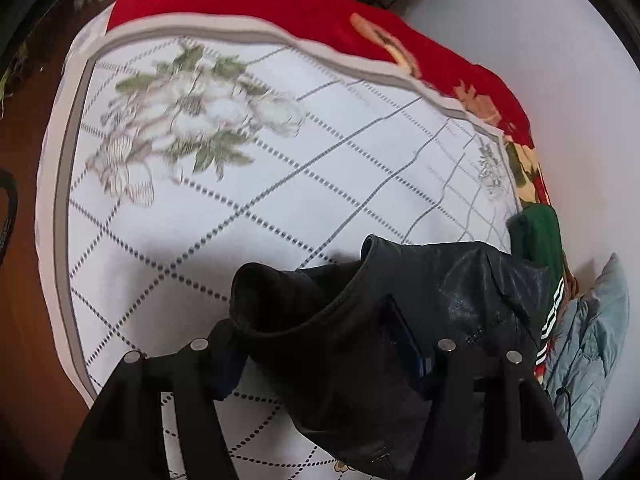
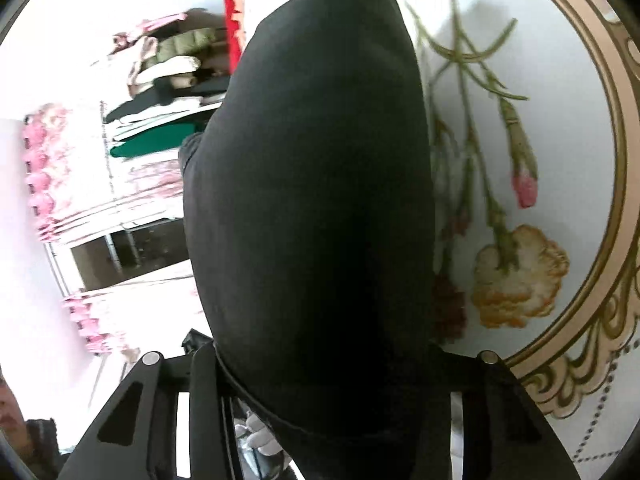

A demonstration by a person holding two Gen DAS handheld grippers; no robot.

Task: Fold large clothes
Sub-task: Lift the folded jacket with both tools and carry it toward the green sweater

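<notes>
Jacket (image 1: 400,320): black, large, bunched over the quilted floral bedspread (image 1: 240,208). Looks soft and limp, with a slick sheen on the shell and a thicker rolled collar; likely moderate in weight, prone to sagging and sliding under its own drape. Best taken at firm edges: collar, hem or shoulder seam, not at the smooth middle panel. Left gripper (image 1: 324,354) straddles the collar fold, fabric between the jaws; whether the pads truly bite cannot be told. Right gripper (image 2: 320,356) likewise has a broad black panel (image 2: 312,184) filling the gap between its jaws, lifted beside the bedspread; firm clamping not confirmable. Needs both corners held taut to fold flat.
</notes>
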